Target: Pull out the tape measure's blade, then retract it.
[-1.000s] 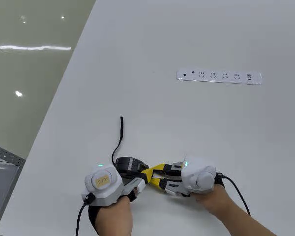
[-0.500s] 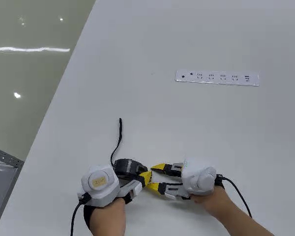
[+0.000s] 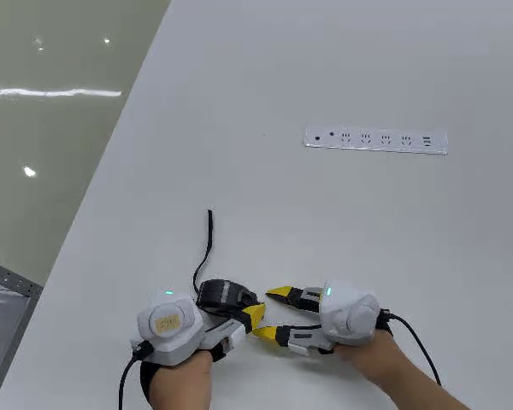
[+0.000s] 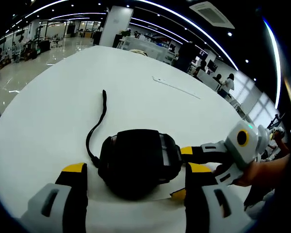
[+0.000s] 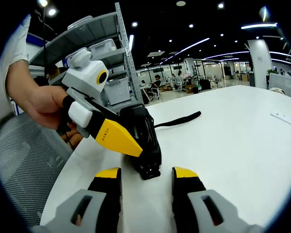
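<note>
A black tape measure (image 3: 222,295) lies on the white table (image 3: 325,213), and its black strap (image 3: 207,239) trails away from me. In the left gripper view the tape measure (image 4: 136,162) lies between the jaws of my left gripper (image 4: 136,167). The jaws stand wide, with a thin gap showing on the left side. My right gripper (image 3: 272,313) is open and faces it from the right. In the right gripper view, the tape measure's blade end (image 5: 148,170) sits just ahead of the right gripper (image 5: 146,172). No blade is drawn out.
A white power strip (image 3: 376,139) lies flat farther back on the right. The table's left edge (image 3: 111,171) runs diagonally, with shiny floor beyond it. A grey metal shelf (image 3: 0,278) stands at the lower left.
The right gripper's jaws have spread wider apart. The left gripper has slid a little to the left and toward me beside the tape measure.
</note>
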